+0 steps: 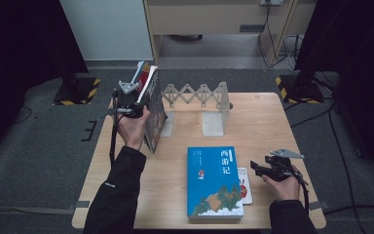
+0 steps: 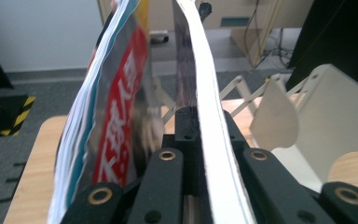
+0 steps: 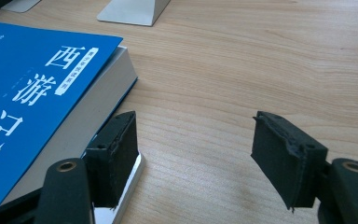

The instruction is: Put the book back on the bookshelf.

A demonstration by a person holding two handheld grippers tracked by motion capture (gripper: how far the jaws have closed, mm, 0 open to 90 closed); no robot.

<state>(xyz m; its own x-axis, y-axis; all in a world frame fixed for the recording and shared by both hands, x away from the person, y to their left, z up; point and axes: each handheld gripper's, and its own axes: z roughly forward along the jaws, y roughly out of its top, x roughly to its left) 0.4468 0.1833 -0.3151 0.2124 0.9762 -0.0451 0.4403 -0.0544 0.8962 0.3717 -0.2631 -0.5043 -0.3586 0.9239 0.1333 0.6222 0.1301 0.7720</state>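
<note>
three books [image 1: 214, 181] – one bookend rack [image 1: 197, 95] (extendable)

Light wooden rectangular table [image 1: 268, 122] carried a white expanding metal book rack [image 1: 202, 105] at the rear, a thick blue paperback book [image 1: 213, 181] lying flat near the front, a thin white booklet [image 1: 245, 185] touching its right edge.

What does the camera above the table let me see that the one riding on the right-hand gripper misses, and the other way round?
From the high view: the left gripper clamped on a dark book held upright beside the folding book rack, both of the person's forearms, and the full blue book.

From the right gripper view: a close look at the right gripper, its black jaws standing apart with nothing between them, low over the wooden table, one pad next to a thin white booklet's corner.

Both show the blue book, the table and the rack's metal foot.
</note>
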